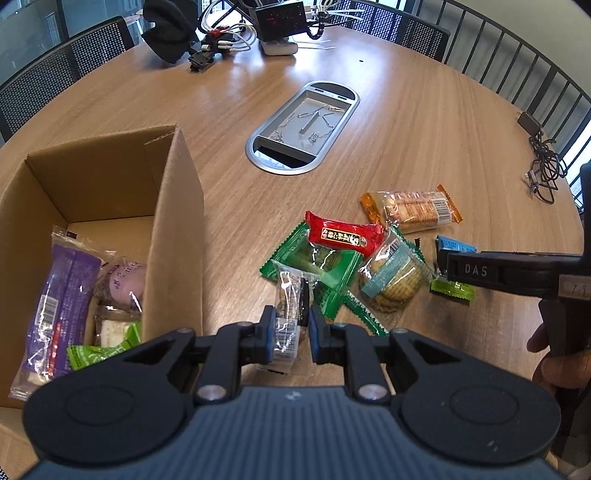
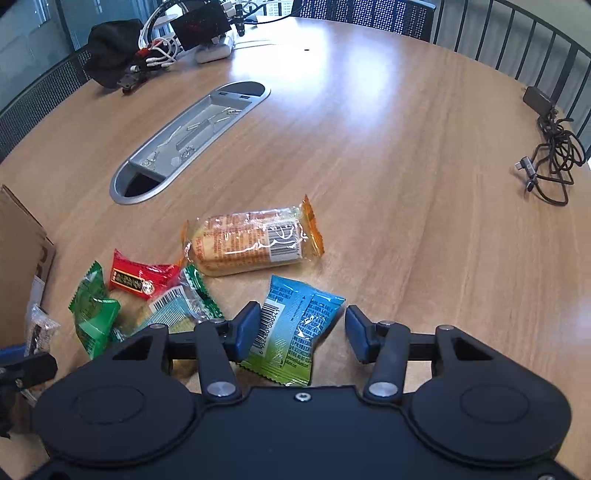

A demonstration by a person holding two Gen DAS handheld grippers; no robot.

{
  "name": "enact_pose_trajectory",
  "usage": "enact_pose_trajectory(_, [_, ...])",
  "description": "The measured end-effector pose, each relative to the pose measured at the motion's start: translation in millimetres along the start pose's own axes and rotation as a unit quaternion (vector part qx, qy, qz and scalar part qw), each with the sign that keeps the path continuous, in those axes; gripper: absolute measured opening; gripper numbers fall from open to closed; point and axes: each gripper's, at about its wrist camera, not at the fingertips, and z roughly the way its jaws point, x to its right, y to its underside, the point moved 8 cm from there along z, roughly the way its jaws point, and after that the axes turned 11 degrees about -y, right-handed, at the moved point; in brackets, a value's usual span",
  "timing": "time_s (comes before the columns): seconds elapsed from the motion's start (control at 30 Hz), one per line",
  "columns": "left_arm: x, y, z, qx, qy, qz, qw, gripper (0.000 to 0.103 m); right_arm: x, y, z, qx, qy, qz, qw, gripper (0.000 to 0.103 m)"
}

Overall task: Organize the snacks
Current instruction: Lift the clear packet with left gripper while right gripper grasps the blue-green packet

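My left gripper (image 1: 291, 332) is shut on a clear-wrapped dark snack (image 1: 291, 295), held just right of the open cardboard box (image 1: 177, 221). The box holds a long purple packet (image 1: 62, 295), a round purple one and a green one. My right gripper (image 2: 301, 330) straddles a blue-and-green packet (image 2: 295, 332) lying on the table. Its left pad touches the wrapper and the right pad stands clear, so it is open. Loose on the table lie an orange cracker pack (image 2: 251, 240), a red packet (image 2: 144, 280), green packets (image 2: 94, 314) and a clear cookie pack (image 1: 391, 277).
A metal cable hatch (image 1: 303, 125) is set into the round wooden table (image 2: 406, 166). At the far edge are a black device with cables (image 1: 280, 22) and a black cloth (image 1: 170, 29). A coiled black cable (image 2: 554, 158) lies at the right edge. Mesh chairs and a railing ring the table.
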Motion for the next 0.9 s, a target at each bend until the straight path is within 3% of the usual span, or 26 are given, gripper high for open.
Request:
enact_pose_trajectory(0.27, [-5.5, -1.3, -7.6, 0.007, -0.001, -0.003, 1.0, 0.018, 1.5, 3.0, -3.1, -0.014, 0.027, -0.003, 1.0, 0.053])
enact_pose_trajectory(0.37, [-7.6, -0.3, -11.3, 0.01, -0.002, -0.005, 0.9999, 0.018, -0.1, 2.1, -3.5, -0.009, 0.021, 0.001, 1.0, 0.062])
enact_pose_trajectory(0.47, [-11.0, 0.2, -14.7, 0.011, -0.002, -0.01, 0.9999, 0.018, -2.1, 6.7, 1.7, -0.017, 0.025, -0.013, 0.999, 0.063])
enact_pose_trajectory(0.53, [-12.1, -0.4, -16.6, 0.012, -0.002, -0.012, 0.9999, 0.018, -0.4, 11.4, 1.7, -0.016, 0.025, -0.015, 0.999, 0.059])
enact_pose_trajectory(0.6, [-13.3, -0.8, -17.7, 0.014, -0.002, -0.015, 0.9998, 0.018, 1.7, 14.3, -2.3, -0.016, 0.022, -0.012, 1.0, 0.043])
enact_pose_trajectory(0.9, [-13.6, -2.8, -29.4, 0.025, 0.001, -0.022, 0.9994, 0.018, 1.8, 17.7, -35.9, 0.002, 0.016, -0.026, 1.0, 0.041])
